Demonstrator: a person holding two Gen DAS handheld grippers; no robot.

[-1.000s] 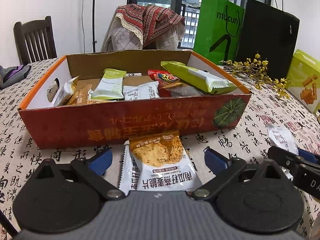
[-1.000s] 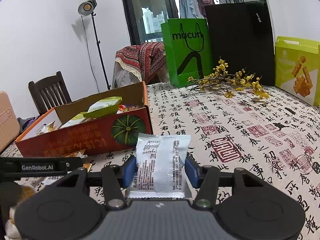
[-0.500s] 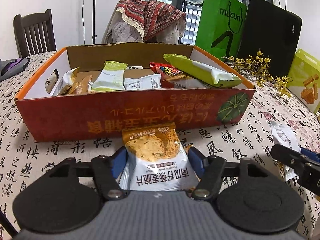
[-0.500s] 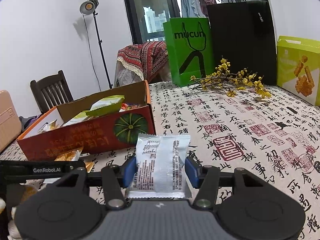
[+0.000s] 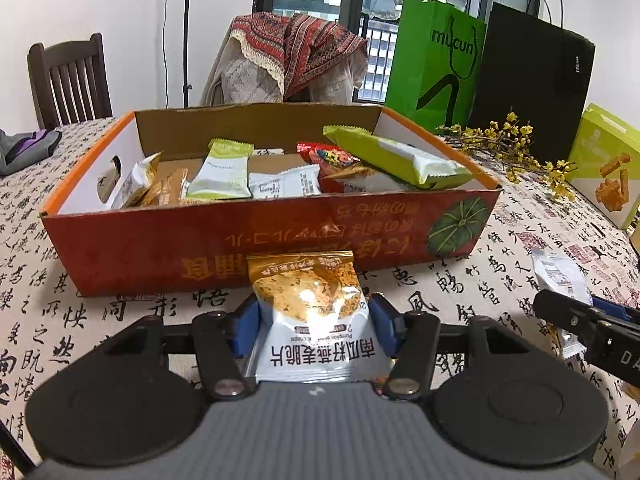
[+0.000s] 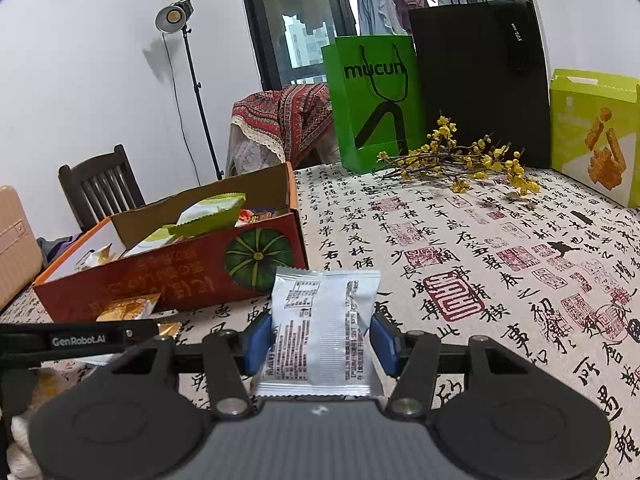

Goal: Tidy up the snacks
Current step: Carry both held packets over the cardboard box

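Gripping 2 snack packets in front of the box

I'm closing the left gripper [image 5: 313,326] on the pumpkin crisp packet [image 5: 308,312], lower centre; the right gripper [image 6: 322,338] is clamping the white packet [image 6: 322,320]. Next I'm judging both need lifting over the snack box [image 5: 256,240] wall.

My left gripper [image 5: 313,322] is closing on a crisp packet [image 5: 316,320] lying at six o'clock before the snack box [image 5: 256,248]; bags [image 5: 436,60] are standing at two o'clock behind it on the counter [image 5: 440,280].
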